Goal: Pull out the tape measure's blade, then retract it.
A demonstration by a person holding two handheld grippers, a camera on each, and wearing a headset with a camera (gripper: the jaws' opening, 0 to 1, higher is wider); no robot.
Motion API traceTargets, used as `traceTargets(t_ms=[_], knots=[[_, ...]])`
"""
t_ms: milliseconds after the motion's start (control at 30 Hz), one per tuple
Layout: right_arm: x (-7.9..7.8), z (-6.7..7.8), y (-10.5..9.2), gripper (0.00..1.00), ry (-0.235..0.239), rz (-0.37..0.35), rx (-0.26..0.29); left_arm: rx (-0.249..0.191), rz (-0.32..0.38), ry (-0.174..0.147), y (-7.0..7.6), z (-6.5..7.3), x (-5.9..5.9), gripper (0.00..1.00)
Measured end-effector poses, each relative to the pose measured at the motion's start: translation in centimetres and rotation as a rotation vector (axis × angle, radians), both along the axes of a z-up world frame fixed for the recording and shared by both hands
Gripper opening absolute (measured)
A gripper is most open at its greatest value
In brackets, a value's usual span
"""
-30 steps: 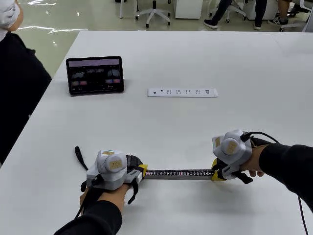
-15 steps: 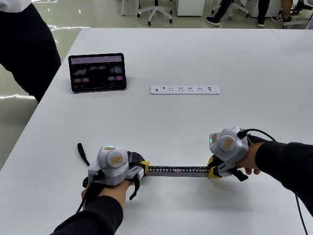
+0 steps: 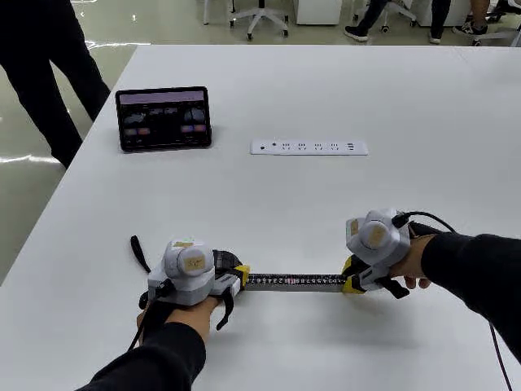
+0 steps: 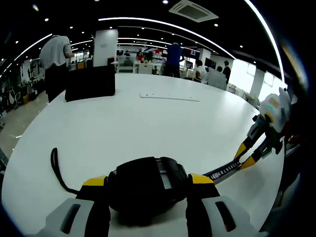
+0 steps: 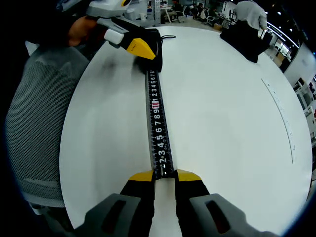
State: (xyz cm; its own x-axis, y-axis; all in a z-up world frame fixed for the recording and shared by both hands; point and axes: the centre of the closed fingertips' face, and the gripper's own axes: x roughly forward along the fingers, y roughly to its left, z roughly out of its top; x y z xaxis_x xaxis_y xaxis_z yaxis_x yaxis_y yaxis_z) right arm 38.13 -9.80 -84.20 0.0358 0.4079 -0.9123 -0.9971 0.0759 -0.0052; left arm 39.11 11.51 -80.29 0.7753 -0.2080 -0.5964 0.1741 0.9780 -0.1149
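Head view: left gripper clamps tape measure, right gripper pinches blade; tablet, probable power strip beyond.

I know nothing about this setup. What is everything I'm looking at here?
table: one, white, under everything
tablet: one, black, propped at the far left of the table
power strip: one, white, lying flat mid-table
tape measure: one, black, near left of the table
blade: one, black with white numbers, flat along the near edge
bystander: one, dark clothes, standing past the table's left side
office chair: one, pale, beyond the table
left tool: one, grey with yellow tips, shut on the tape measure
right tool: one, grey with yellow tips, shut on the blade end
sleeves: two, black, bottom of the head view
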Motion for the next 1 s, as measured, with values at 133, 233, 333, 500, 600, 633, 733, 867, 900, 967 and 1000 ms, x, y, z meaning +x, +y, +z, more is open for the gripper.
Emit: traceTargets(t_ms=[133, 233, 333, 500, 600, 633, 733, 867, 900, 967, 1000], knots=[[0.1, 0.0, 0.2, 0.11, -0.001, 0.001, 0.0, -0.001, 0.002, 0.001, 0.0, 0.0, 0.0, 0.58], [0.0, 0.0, 0.3, 0.11, 0.0, -0.004, 0.003, 0.0, 0.0, 0.001, 0.0, 0.0, 0.0, 0.58], [0.0, 0.1, 0.5, 0.11, 0.001, -0.012, 0.007, 0.0, 0.0, 0.0, -0.1, 0.0, -0.1, 0.58], [0.0, 0.1, 0.8, 0.11, 0.0, -0.012, 0.011, -0.002, 0.0, 0.002, -0.1, 0.0, 0.0, 0.58], [0.0, 0.1, 1.1, 0.11, 0.0, -0.012, 0.013, -0.002, -0.002, 0.0, -0.1, 0.0, -0.1, 0.58], [0.1, 0.1, 1.2, 0.11, 0.001, -0.013, 0.013, -0.002, -0.002, 0.0, -0.1, 0.0, 0.0, 0.58], [0.1, 0.1, 1.4, 0.11, 0.002, -0.013, 0.017, -0.002, -0.001, 0.001, -0.1, 0.0, 0.0, 0.58], [0.1, 0.1, 1.5, 0.11, 0.002, -0.013, 0.019, -0.004, -0.001, 0.002, -0.1, 0.0, 0.0, 0.58], [0.1, 0.1, 1.6, 0.11, 0.003, -0.014, 0.02, -0.004, -0.002, 0.003, 0.0, 0.0, 0.0, 0.58], [0.1, 0.1, 1.7, 0.11, 0.003, -0.014, 0.022, -0.005, -0.002, 0.003, 0.0, 0.0, 0.1, 0.58], [0.2, 0.1, 1.8, 0.11, 0.001, -0.011, 0.023, -0.005, -0.002, 0.002, 0.0, 0.0, 0.0, 0.58]])
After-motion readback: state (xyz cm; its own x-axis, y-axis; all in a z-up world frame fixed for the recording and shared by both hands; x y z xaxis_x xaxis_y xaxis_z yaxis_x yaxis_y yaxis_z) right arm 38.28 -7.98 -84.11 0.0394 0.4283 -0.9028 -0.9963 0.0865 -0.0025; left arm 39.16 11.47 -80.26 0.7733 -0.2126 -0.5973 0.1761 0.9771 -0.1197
